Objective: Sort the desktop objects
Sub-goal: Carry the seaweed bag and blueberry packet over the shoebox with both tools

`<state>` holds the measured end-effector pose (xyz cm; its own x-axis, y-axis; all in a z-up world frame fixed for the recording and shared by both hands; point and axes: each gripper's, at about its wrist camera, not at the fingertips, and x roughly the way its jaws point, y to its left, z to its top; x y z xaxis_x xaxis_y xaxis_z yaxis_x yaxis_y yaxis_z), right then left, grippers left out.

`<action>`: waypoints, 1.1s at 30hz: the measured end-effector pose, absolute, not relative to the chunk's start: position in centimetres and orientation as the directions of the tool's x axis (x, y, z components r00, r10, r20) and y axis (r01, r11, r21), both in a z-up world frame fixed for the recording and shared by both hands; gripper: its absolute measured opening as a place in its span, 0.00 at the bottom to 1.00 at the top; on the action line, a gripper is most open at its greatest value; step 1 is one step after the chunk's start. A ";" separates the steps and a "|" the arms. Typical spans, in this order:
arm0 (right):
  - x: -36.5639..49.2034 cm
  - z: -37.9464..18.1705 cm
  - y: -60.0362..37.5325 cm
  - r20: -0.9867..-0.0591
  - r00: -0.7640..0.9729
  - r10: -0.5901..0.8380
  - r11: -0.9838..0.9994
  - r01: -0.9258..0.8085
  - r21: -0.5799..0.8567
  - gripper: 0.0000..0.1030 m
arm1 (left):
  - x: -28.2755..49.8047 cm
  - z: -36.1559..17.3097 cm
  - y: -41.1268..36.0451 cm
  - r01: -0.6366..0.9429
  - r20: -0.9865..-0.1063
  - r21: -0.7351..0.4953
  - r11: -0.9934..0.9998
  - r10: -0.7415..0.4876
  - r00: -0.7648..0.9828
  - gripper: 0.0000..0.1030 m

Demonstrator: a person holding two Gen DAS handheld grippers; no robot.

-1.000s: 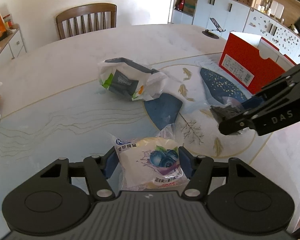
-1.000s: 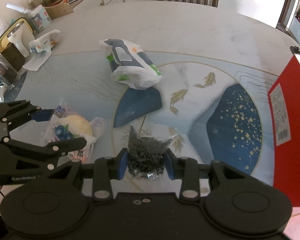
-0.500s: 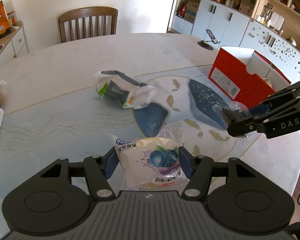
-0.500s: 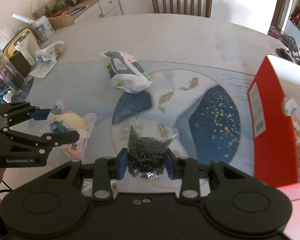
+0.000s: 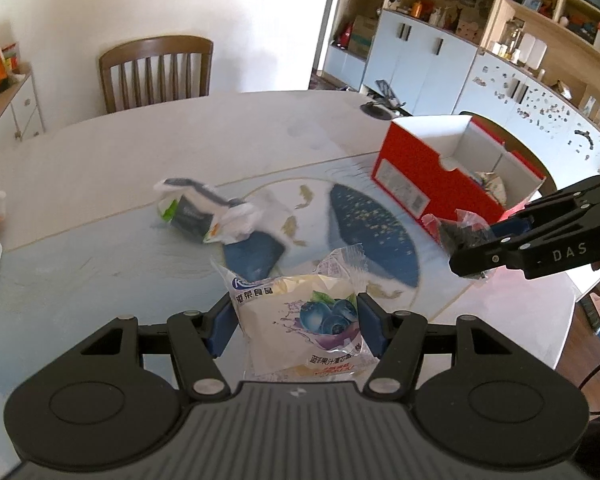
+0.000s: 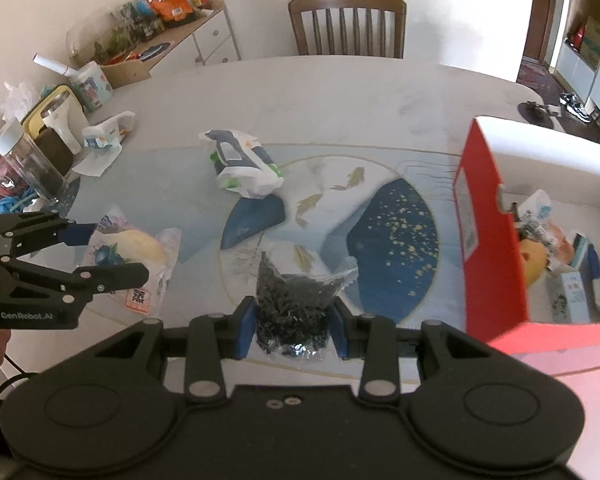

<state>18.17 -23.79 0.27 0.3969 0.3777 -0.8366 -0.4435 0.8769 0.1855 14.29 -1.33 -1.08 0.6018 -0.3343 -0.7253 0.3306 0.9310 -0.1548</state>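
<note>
Carrying two packets clear of the table (image 6: 340, 92): the left gripper (image 5: 296, 322) clamps a blueberry bun packet (image 5: 300, 320), and the right gripper (image 6: 294, 322) is clenched on a bag of dark bits (image 6: 292, 312). The open red box (image 6: 488, 240), at three o'clock in the right view, already holds snacks, so it is judged the drop-off. A white wrapper (image 6: 244, 164) lies at twelve o'clock, not yet sorted.

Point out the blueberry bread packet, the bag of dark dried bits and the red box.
Blueberry bread packet (image 5: 300, 320): left wrist view, on the printed blueberries.
Bag of dark dried bits (image 6: 292, 312): right wrist view, on the dark contents.
Red box (image 5: 404, 176): left wrist view, on its red side wall.
</note>
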 end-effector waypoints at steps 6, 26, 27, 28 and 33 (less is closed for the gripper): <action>17.3 1.1 -25.9 -0.827 0.416 0.379 0.882 -0.433 0.186 0.36 | 13.8 0.1 -3.2 0.354 -0.712 -0.151 0.923 -0.351 0.609 0.61; 17.8 2.6 -33.8 -0.795 0.469 0.385 0.894 -0.404 0.194 0.36 | 15.3 2.0 -11.6 0.440 -0.697 -0.147 0.886 -0.409 0.589 0.61; 18.0 2.6 -34.3 -0.796 0.469 0.383 0.894 -0.403 0.193 0.36 | 15.5 2.0 -12.0 0.443 -0.697 -0.146 0.884 -0.410 0.588 0.61; 18.2 2.5 -34.7 -0.798 0.467 0.381 0.895 -0.402 0.192 0.36 | 15.6 2.1 -12.4 0.446 -0.697 -0.147 0.883 -0.413 0.587 0.61; 19.0 2.7 -36.8 -0.800 0.473 0.369 0.899 -0.399 0.179 0.36 | 16.5 2.2 -14.4 0.460 -0.692 -0.151 0.875 -0.426 0.583 0.61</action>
<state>18.99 -36.76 2.71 0.4728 0.3690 -0.8002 -0.3993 0.8992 0.1788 16.52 -14.44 2.24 0.5831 -0.4261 -0.6917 0.4604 0.8748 -0.1507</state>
